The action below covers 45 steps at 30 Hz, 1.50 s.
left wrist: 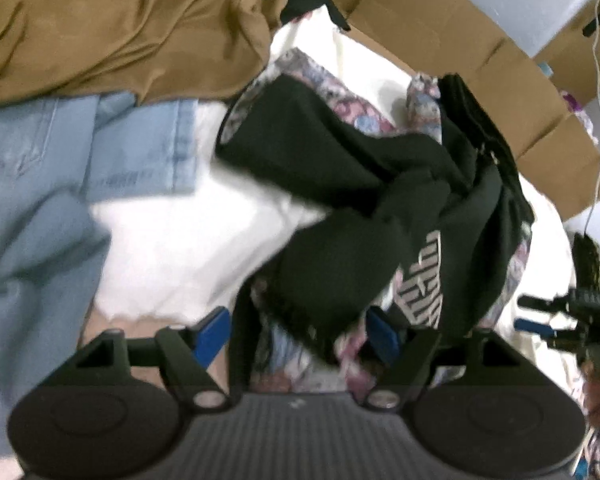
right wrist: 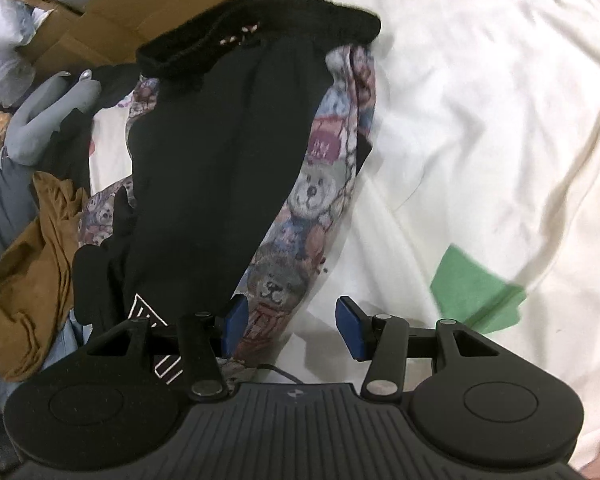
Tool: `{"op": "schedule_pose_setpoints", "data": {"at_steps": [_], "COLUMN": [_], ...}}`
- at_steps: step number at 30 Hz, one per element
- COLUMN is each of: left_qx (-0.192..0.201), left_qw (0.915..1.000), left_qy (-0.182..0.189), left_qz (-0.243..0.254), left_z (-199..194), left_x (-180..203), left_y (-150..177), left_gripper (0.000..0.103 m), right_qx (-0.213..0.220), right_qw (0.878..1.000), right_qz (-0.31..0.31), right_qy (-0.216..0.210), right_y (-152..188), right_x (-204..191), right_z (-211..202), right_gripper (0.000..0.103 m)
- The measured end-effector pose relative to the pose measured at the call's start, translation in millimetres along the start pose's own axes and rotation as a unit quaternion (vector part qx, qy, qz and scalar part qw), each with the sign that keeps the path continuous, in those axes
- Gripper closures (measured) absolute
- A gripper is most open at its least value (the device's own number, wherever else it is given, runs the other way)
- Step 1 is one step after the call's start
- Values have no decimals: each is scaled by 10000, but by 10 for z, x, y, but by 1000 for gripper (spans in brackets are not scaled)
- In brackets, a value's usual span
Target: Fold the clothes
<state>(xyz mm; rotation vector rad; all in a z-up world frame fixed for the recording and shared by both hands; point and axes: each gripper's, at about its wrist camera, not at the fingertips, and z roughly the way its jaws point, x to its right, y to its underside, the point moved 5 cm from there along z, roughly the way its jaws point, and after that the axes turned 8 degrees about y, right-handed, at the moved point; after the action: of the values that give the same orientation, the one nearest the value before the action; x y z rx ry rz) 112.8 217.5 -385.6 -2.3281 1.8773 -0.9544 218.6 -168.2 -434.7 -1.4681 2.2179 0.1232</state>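
Both tongs (left wrist: 298,332) (right wrist: 292,326) above black garment (right wrist: 220,152)

The sweater (left wrist: 340,168) lies crumpled on the bed sheet (left wrist: 172,248), with its hem band (right wrist: 256,28) toward the far edge of the bed. The printed lining (right wrist: 312,200) shows along the sweater's right side. The jeans (left wrist: 32,200) lie on the sheet to the left of the sweater. The shirt (left wrist: 112,28) lies behind the jeans, overlapping their far end. The cardboard boxes (left wrist: 480,60) stand beyond the far edge of the bed, behind the sweater. The sheet area to the right of the sweater carries only a patch (right wrist: 476,292).
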Motion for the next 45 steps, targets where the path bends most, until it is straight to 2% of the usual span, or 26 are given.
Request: {"op": "schedule_pose_setpoints", "data": {"at_steps": [7, 11, 14, 19, 25, 27, 30, 32, 33, 34, 36, 41, 45], "left_qx": [-390, -317, -355, -482, -275, -206, -218, -298, -373, -450, -514, -728, -1022], "left_qw": [9984, 9973, 9967, 9987, 9995, 9996, 9996, 9993, 9989, 9981, 9973, 9926, 9860], "left_qy": [41, 309, 447, -63, -86, -68, -79, -9, 117, 256, 412, 822, 1267], "left_qz": [-411, -582, -572, -129, -119, -152, -170, -204, -267, -346, -333, -510, -355], "left_z": [45, -63, -66, 104, 187, 198, 213, 217, 223, 228, 227, 212, 198], "left_x": [-107, -117, -112, -82, -66, -77, -83, -78, -74, -67, -41, 29, 245], "left_y": [395, 544, 623, 725, 663, 621, 588, 587, 594, 604, 626, 704, 773], "left_gripper": [26, 25, 20, 23, 24, 32, 58, 76, 86, 87, 92, 93, 93], "right_qx": [147, 294, 380, 373, 340, 359, 471, 511, 474, 431, 372, 475, 551], "right_qw": [9995, 9982, 9973, 9976, 9984, 9985, 9979, 9977, 9981, 9985, 9984, 9980, 9973], "right_qz": [278, 513, 622, 587, 427, 349, 303, 288, 262, 241, 343, 426, 376], "right_qy": [17, -45, -70, -39, -173, -218, -314, -332, -293, -232, -256, -34, 298], "right_y": [-17, -76, -78, -16, -4, -40, -116, -172, -192, -207, -225, -234, -262], "right_x": [18, 79, 150, 226, 175, 119, 35, -7, -15, -10, 42, 234, 428], "right_z": [164, 156, 103, 20, 102, 177, 272, 299, 312, 323, 303, 41, -225], "right_gripper": [51, 51, 51, 51, 51, 51, 52, 63, 85, 92, 94, 95, 96]}}
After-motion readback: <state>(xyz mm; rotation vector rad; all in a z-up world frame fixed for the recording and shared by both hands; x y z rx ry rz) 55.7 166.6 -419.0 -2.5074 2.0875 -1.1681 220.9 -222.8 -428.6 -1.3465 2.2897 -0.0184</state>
